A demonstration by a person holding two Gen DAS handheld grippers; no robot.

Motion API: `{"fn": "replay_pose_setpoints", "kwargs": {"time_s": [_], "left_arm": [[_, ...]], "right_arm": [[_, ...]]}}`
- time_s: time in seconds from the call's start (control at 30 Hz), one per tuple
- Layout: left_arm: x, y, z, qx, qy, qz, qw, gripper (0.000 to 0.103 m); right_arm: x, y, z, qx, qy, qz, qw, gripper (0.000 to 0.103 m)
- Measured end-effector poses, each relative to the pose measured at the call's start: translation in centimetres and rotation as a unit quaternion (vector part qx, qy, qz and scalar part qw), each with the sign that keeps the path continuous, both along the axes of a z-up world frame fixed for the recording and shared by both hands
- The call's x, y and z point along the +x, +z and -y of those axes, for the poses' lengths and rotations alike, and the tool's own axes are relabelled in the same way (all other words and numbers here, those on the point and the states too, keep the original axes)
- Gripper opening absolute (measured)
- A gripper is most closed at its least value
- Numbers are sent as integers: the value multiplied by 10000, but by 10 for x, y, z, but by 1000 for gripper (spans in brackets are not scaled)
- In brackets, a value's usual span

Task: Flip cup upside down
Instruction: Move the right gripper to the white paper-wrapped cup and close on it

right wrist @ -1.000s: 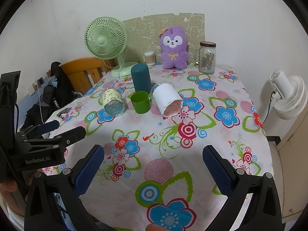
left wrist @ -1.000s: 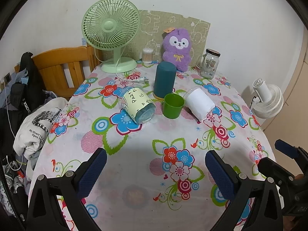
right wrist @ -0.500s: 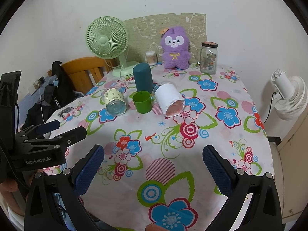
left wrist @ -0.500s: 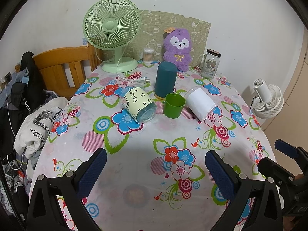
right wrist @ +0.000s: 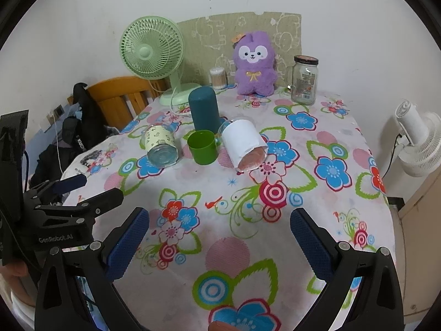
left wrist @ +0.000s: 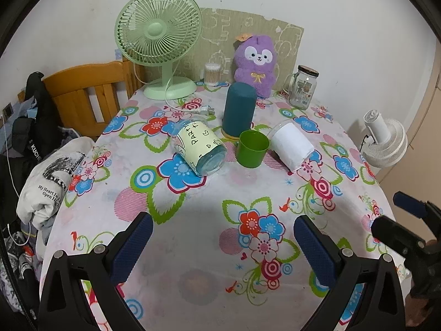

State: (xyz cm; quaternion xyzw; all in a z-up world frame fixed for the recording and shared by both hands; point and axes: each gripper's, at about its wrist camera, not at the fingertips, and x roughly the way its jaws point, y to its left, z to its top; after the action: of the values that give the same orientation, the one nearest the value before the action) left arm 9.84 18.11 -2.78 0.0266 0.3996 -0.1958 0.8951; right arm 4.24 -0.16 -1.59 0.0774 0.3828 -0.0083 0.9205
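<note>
Barely any change vs a sec ago: both views crept slightly fwd. My left gripper (left wrist: 222, 244) & right gripper (right wrist: 219, 237) both spread wide, holding nothing. Green cup (left wrist: 253, 149) upright, well ahead of both jaws, between two tipped jars. Flip not started.

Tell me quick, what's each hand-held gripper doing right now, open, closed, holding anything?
Left hand-held gripper: open, holding nothing.
Right hand-held gripper: open, holding nothing.
</note>
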Motion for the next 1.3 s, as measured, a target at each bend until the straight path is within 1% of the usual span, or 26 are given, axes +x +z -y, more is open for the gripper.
{"fn": "replay_pose_setpoints", "kwargs": {"time_s": [0.17, 0.27, 0.43, 0.53, 0.7, 0.77, 0.9, 1.0, 1.07, 1.2, 1.27, 1.3], "left_arm": [[24, -8, 9, 180, -210, -59, 9996, 103], [40, -12, 18, 280, -422, -112, 9987, 103], [60, -18, 34, 486, -828, -141, 9953, 103], [68, -21, 44, 591, -1005, -82, 9931, 103], [81, -25, 62, 841, -1287, 73, 9881, 103], [89, -27, 67, 893, -1377, 55, 9864, 103], [107, -32, 76, 933, -1558, -22, 9834, 103], [115, -36, 85, 1020, -1751, -59, 9792, 103], [120, -39, 91, 1058, -1872, -58, 9766, 103], [122, -42, 103, 1245, -2060, 58, 9706, 103], [123, -44, 109, 1315, -2148, 96, 9677, 103], [124, -45, 111, 1350, -2170, 119, 9667, 103]], "right_arm": [[30, -5, 8, -167, 125, -197, 9996, 103], [51, -9, 13, -235, 179, -312, 9991, 103], [79, -16, 19, -308, 289, -449, 9981, 103], [95, -20, 20, -300, 379, -522, 9975, 103], [124, -30, 26, -121, 511, -709, 9961, 103], [133, -34, 29, -57, 569, -802, 9951, 103], [153, -48, 35, -124, 641, -1038, 9925, 103], [166, -58, 40, -50, 715, -1172, 9905, 103], [174, -64, 47, 4, 657, -1270, 9897, 103], [186, -69, 53, 100, 700, -1300, 9890, 102], [191, -71, 53, 79, 732, -1301, 9888, 98], [193, -72, 53, 73, 782, -1331, 9880, 92]]}}
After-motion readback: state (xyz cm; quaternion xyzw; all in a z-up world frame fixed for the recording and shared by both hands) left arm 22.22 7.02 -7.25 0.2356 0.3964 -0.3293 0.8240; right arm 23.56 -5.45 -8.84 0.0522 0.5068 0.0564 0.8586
